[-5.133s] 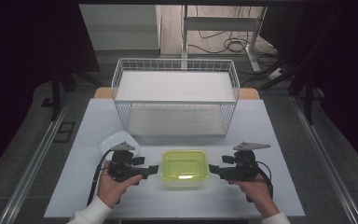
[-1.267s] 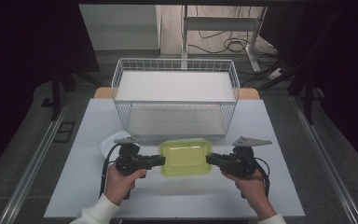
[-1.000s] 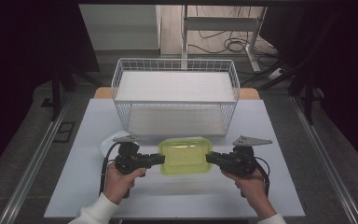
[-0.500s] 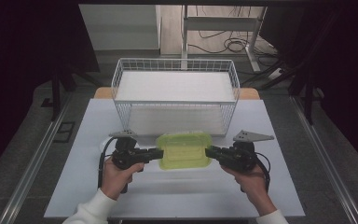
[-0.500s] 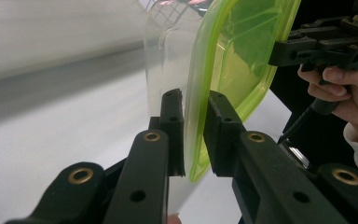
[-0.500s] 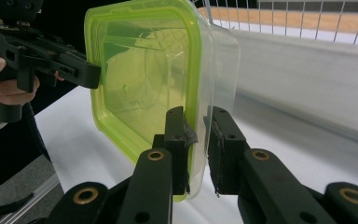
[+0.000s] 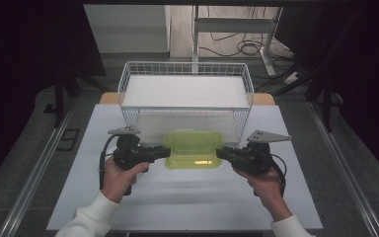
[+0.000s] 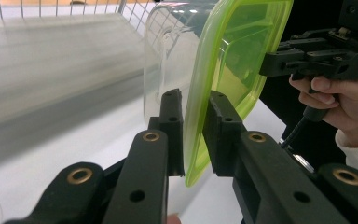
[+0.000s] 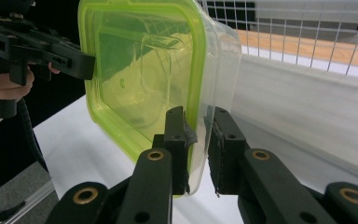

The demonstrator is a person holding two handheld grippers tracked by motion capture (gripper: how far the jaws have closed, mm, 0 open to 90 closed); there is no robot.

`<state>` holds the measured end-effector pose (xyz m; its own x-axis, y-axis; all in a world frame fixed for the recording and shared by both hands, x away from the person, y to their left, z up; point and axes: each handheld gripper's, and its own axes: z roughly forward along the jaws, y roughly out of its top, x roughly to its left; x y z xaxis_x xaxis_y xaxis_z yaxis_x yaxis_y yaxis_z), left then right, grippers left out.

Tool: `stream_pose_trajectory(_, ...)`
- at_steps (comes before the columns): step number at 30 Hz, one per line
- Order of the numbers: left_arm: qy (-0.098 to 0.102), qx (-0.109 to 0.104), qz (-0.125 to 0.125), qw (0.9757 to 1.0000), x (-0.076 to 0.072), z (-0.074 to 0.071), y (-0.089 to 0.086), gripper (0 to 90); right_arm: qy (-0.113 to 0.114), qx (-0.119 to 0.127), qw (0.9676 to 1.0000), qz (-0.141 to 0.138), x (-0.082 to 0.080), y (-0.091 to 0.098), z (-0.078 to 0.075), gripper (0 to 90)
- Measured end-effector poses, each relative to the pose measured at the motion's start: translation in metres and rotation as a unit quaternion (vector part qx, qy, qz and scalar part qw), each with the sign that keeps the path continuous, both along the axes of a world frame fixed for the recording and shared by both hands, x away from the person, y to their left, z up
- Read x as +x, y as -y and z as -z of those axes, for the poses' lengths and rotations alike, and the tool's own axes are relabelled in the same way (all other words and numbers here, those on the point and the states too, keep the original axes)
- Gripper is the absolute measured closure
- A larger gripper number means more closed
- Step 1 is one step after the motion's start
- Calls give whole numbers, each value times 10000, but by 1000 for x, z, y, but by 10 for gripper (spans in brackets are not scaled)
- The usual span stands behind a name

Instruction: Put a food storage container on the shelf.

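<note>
1. The container [image 7: 193,149], a clear box with a yellow-green lid, hangs above the white tabletop [image 7: 187,197] near the centre of the high view, just in front of the wire basket [image 7: 186,74] that stands toward 12 o'clock.
2. The left gripper [image 7: 167,152] reaches in from 9 o'clock of the container; its jaws are clamped on the rim at that end.
3. In the left gripper view the green lid edge [image 8: 200,140] sits pinched between the two black jaws, with the clear body [image 8: 168,56] lying on the basket side of the lid.
4. The right gripper [image 7: 219,153] comes in from 3 o'clock of the container and its jaws are likewise closed on the rim at that end.
5. In the right gripper view the jaws press on the container's rim [image 9: 196,140], the green lid facing toward 9 o'clock and the clear wall toward 3 o'clock.
6. Each gripper is carried by a hand in a white sleeve, the left hand [image 7: 121,175] at 7 o'clock and the right hand [image 7: 264,182] at 5 o'clock of the container.
7. The container shows no contact with the tabletop or the basket.
</note>
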<state>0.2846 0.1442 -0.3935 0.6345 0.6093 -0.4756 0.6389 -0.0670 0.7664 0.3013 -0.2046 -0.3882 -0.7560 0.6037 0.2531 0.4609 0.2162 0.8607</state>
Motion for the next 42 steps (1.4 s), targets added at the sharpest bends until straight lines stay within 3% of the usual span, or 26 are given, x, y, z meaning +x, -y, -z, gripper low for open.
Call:
stream_pose_trajectory(16, 399, 38, -35, 9992, 9, -40, -6, 782, 269, 74, 9996, -22, 9, -5, -34, 783)
stream_pose_trajectory(29, 522, -20, -104, 9986, 21, -61, -9, 784, 396, 150, 9991, -10, 21, -8, -57, 784)
stream_pose_trajectory(42, 619, -71, -103, 9980, 48, -86, -14, 788, 468, 198, 9987, 67, 41, -13, -86, 786)
